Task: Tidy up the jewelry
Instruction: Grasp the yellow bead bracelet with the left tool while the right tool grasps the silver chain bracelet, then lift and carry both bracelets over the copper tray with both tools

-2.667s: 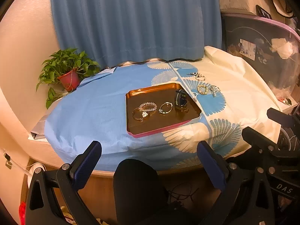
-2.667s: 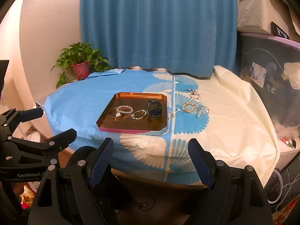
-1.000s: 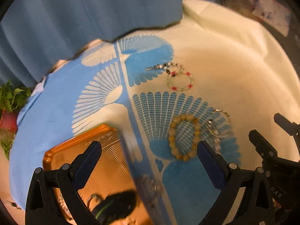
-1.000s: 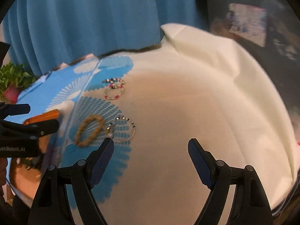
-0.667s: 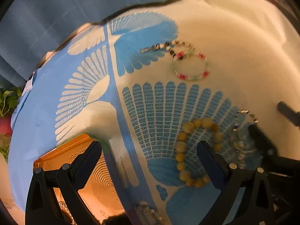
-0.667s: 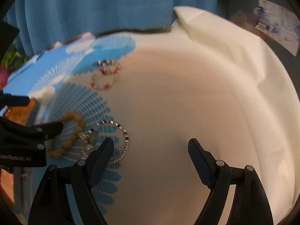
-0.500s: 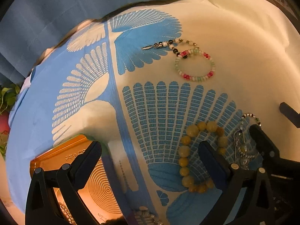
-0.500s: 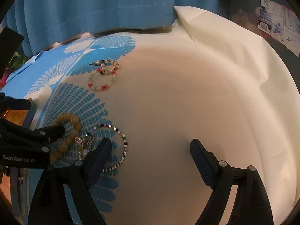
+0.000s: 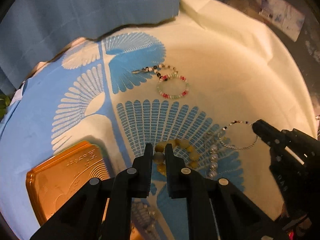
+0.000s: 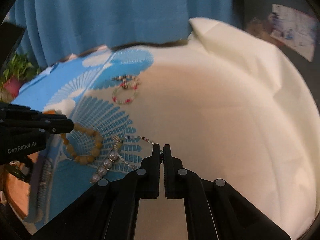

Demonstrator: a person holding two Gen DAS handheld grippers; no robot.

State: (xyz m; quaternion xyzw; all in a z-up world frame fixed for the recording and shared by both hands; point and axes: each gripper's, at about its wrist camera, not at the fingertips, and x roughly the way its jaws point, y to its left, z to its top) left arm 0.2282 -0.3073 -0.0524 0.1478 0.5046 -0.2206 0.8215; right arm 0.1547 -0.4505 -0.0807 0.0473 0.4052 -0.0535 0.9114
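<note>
My left gripper [image 9: 159,150] is shut on the yellow bead bracelet [image 9: 181,144], which lies on the blue fan print; it also shows in the right wrist view [image 10: 94,140]. My right gripper [image 10: 161,150] is shut on the thin silver bead bracelet [image 10: 140,138], seen in the left wrist view [image 9: 238,134] with the right fingertips [image 9: 260,128] at its far edge. A pearl strand [image 10: 104,167] lies beside it. A pink, green and white bead bracelet [image 9: 173,88] and a black-and-white bead piece [image 9: 152,70] lie further back. The copper tray [image 9: 66,172] sits at the lower left.
A blue and cream cloth [image 10: 220,110] covers the table. A blue curtain [image 10: 110,10] hangs behind. A potted plant [image 10: 14,74] stands at the far left. A silver chain [image 10: 43,178] lies by the tray's edge. Dark storage [image 9: 280,16] stands at the right.
Both grippers were open above the jewelry; now both have come down and shut, the left on the yellow bead bracelet, the right on the thin silver bracelet.
</note>
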